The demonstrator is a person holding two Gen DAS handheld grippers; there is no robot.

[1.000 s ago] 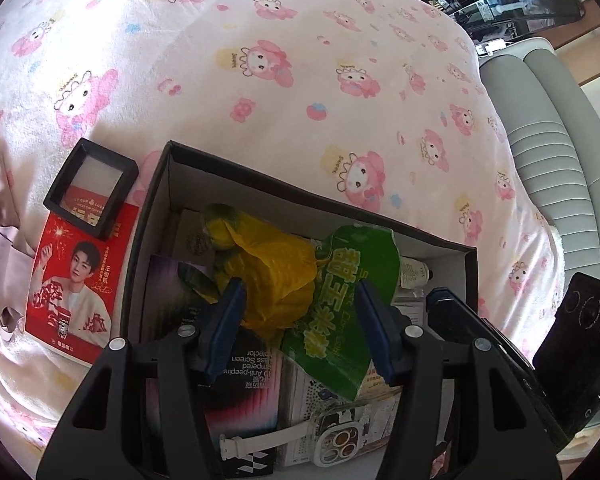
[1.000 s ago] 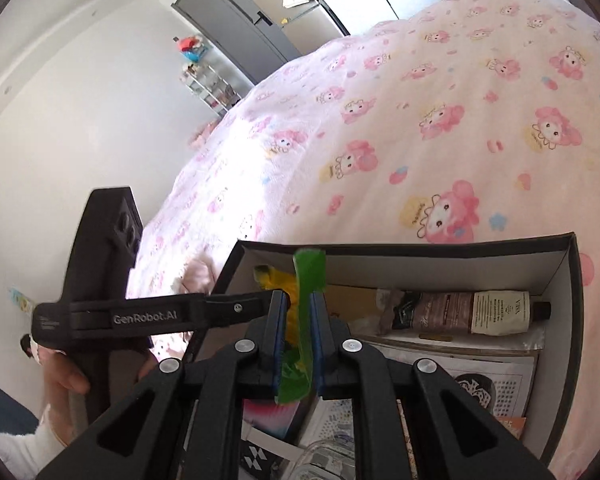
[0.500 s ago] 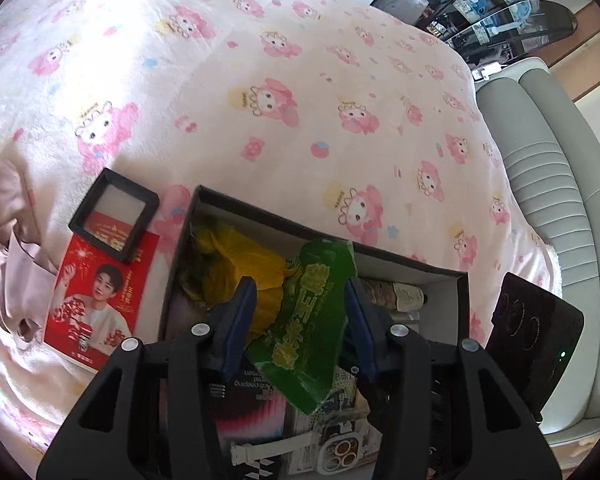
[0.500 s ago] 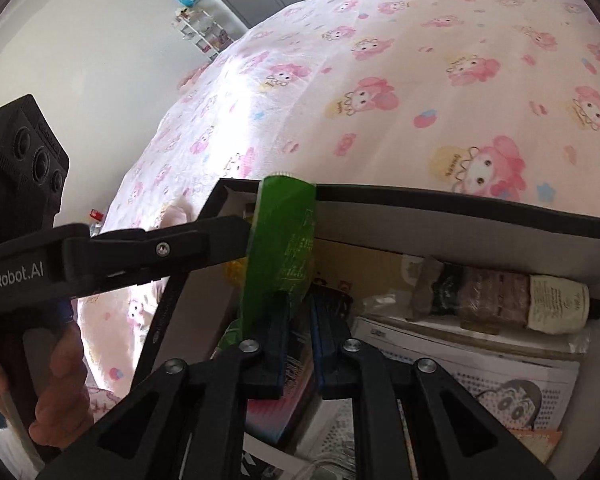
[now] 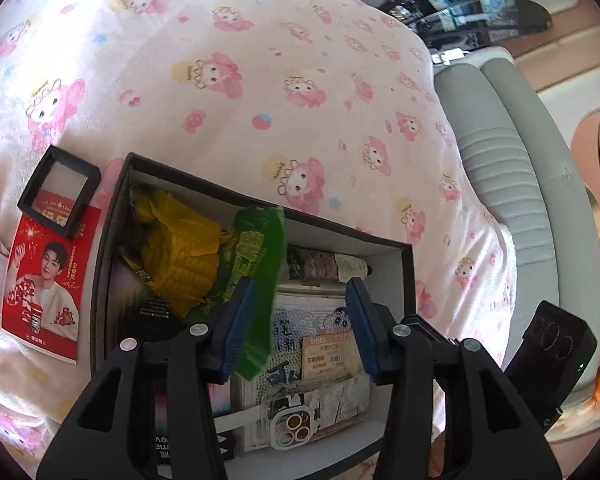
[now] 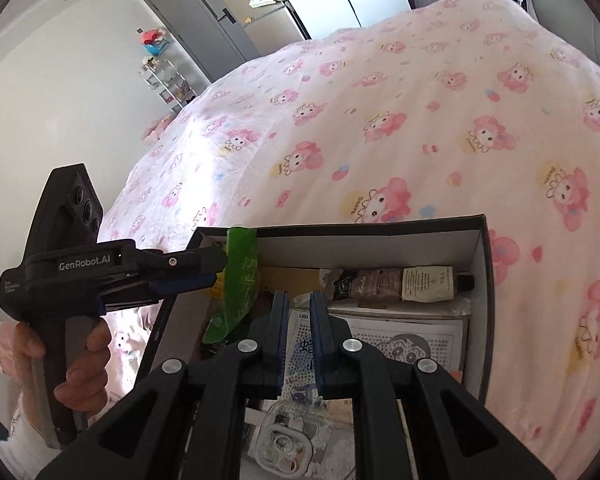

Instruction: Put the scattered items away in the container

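Observation:
An open black box lies on the pink bedspread. It holds a yellow bag, a green snack packet, a tube, booklets and a phone case. My left gripper hangs over the box and its jaws are opening. The green packet leans on the inner side of its left pad, and the right pad is clear of it. In the right wrist view the packet stands upright at the left gripper's tips. My right gripper is shut on nothing, to the right of the packet.
Left of the box lie a red card with a person's picture and a small black square frame. A grey padded headboard borders the bed on the right. A hand holds the left gripper's handle. The bedspread beyond the box is bare.
The right gripper, which pinched the green packet a second ago, has come off it and shifted right. The packet now leans on the left gripper's left pad. The left gripper rose slightly.

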